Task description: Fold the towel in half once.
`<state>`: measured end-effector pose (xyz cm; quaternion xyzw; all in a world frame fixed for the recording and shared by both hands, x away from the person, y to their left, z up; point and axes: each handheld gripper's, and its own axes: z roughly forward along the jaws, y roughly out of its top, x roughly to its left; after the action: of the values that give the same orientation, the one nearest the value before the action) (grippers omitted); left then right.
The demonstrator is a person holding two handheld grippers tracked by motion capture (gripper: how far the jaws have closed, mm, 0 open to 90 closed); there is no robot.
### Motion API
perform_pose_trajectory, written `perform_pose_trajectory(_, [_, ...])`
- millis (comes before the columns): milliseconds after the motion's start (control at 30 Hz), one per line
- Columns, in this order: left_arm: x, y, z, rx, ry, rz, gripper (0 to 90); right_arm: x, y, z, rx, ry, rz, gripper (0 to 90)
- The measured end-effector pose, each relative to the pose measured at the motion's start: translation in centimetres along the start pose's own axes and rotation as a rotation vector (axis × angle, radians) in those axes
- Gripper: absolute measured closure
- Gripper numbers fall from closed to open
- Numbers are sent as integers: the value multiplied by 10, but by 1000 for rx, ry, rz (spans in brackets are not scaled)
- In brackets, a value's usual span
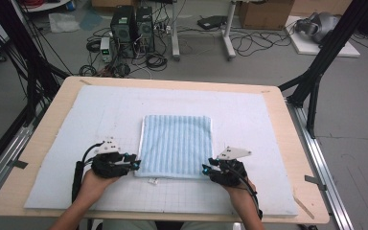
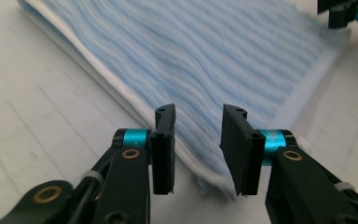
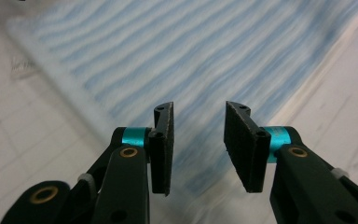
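A folded blue-and-white striped towel (image 1: 176, 145) lay flat in the middle of a pale gridded mat (image 1: 249, 115) that covered the wooden tabletop (image 1: 52, 110), as a person seated at the near edge brought a handheld gripper to each of the towel's near corners. The left gripper (image 1: 136, 162), held in the person's left hand (image 1: 92, 184), sat at the towel's near left corner; seen from the left gripper view, its jaws stood spread with a clear gap, straddling the towel's white hemmed edge (image 2: 135, 100) without pressing it. The right gripper (image 1: 205, 168) sat at the towel's near right corner, and the right gripper view showed its jaws likewise parted over the striped cloth (image 3: 177, 60), pinching nothing. A small white tag (image 1: 152, 181) poked out from the towel's near edge, between the two grippers. Beyond the far side of the towel, past the tabletop, two computer towers (image 1: 133, 26) and loose cables (image 1: 254, 43) sat on the grey floor.
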<state>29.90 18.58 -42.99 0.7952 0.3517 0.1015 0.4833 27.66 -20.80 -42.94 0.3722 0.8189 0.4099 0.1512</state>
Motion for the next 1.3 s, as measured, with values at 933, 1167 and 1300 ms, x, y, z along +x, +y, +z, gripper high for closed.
perform_pose_trajectory(933, [96, 66, 114, 52, 191, -89, 782, -102, 74, 104, 75, -190, 129, 790])
perform_pose_trajectory(1167, [95, 65, 116, 58, 230, -69, 818, -110, 69, 103, 51, -183, 176, 783])
perform_pose_trajectory(1300, [97, 66, 112, 41, 221, -90, 737, -111, 69, 99, 42, -183, 223, 732])
